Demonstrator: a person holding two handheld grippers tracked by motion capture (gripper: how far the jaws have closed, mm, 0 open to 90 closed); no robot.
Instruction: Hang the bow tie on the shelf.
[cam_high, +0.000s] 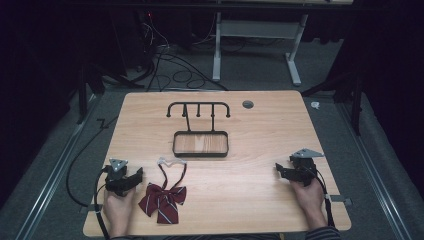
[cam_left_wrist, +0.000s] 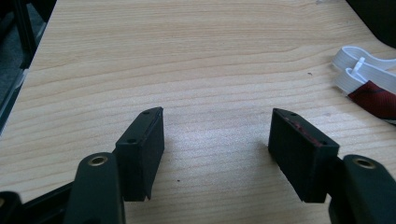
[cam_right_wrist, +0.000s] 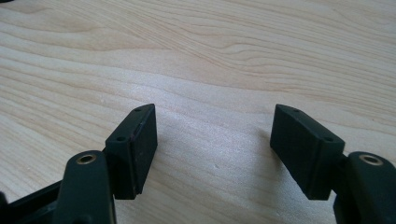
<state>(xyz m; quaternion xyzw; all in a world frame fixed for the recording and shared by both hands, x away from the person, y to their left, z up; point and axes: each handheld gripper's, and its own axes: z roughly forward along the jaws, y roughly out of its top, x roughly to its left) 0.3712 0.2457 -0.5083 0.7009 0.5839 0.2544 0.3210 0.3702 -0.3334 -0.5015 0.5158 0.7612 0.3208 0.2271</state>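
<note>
Bow tie (cam_high: 162, 201) lies just beside the left gripper (cam_high: 138, 175) — untouched.

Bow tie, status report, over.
Left tongs open, empty, beside it. Right tongs open, empty, far side. Dark red striped bow tie flat on wooden table, untouched. Black wire rack beyond; path clear.

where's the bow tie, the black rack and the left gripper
bow tie (cam_high: 162, 200): high view, on the striped red knot.
black rack (cam_high: 200, 144): high view, on its tray's wooden floor.
left gripper (cam_high: 139, 174): high view, between its open fingertips.
</note>
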